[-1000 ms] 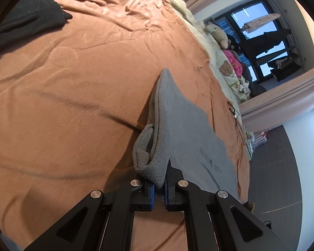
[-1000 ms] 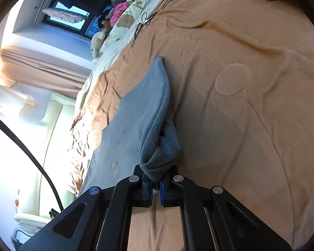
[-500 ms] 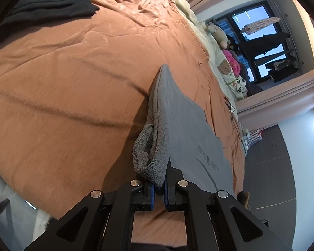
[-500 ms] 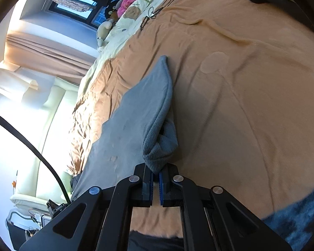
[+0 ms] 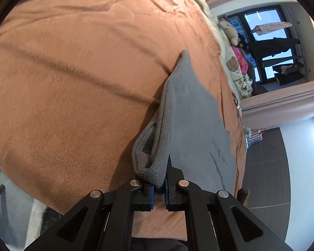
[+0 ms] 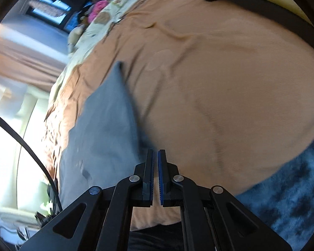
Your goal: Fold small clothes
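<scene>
Several soft toys (image 5: 233, 48) beyond grey cloth (image 5: 190, 113)

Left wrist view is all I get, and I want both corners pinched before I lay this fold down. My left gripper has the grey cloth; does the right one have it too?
Observer: No. The right gripper is shut with nothing between its fingers; the grey cloth lies beside it on the orange bedspread.
Operator: Anything on that side that I should keep clear of?
Observer: Some dark blue fluffy fabric shows past the edge of the bed, at the lower right of the right wrist view.
</scene>
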Tool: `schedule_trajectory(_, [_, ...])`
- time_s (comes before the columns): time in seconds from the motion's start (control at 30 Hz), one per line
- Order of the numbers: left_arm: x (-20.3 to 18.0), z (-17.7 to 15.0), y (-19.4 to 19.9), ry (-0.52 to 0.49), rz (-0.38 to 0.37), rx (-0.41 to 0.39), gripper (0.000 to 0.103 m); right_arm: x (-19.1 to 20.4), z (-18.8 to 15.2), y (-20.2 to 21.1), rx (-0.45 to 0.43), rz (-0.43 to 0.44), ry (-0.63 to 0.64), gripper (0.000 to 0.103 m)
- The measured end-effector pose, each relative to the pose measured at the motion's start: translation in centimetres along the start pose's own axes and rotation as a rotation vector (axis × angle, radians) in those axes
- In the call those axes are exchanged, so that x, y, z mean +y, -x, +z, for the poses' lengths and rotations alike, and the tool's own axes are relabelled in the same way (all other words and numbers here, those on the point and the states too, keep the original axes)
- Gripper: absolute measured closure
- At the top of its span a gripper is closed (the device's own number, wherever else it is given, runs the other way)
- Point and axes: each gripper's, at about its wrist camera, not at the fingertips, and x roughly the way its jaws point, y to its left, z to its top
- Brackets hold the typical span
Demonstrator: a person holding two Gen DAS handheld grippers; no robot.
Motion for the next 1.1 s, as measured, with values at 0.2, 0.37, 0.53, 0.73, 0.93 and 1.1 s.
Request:
schedule_trajectory(0.2, [0.4, -0.1, -0.6, 0.018, -0.001, 0.012, 0.091, 4.0, 0.0, 2.1, -0.008, -0.005, 0.143, 0.102])
schedule_trajectory(0.37, [1.1, -0.3, -0.7, 0.043, -0.022, 0.002, 0.086, 10.0, -0.9, 2.1, 0.020, 0.010, 0.322, 0.102])
schedule_trajectory(0.53, [2.1, -0.8, -0.4, 0.081, -0.071, -0.022, 0.085, 16.5, -2.0, 0.2, 0.082, 0.023, 0.487, 0.100])
schedule_trajectory(0.73, [2.8, -0.8, -0.1, 0.103, -0.094, -0.032, 0.085, 21.6, -3.6, -3.8, 0.113, 0.031, 0.615, 0.049])
schedule_trajectory(0.93, [3.0, -0.7, 0.1, 0.095, -0.091, -0.029, 0.085, 24.4, -5.8, -10.2, 0.199, 0.040, 0.686, 0.049])
schedule_trajectory(1.1, [2.7, -0.3, 0.0, 0.077, -0.088, -0.020, 0.086, 25.1, -7.0, -15.0, 0.258, 0.026, 0.715, 0.060])
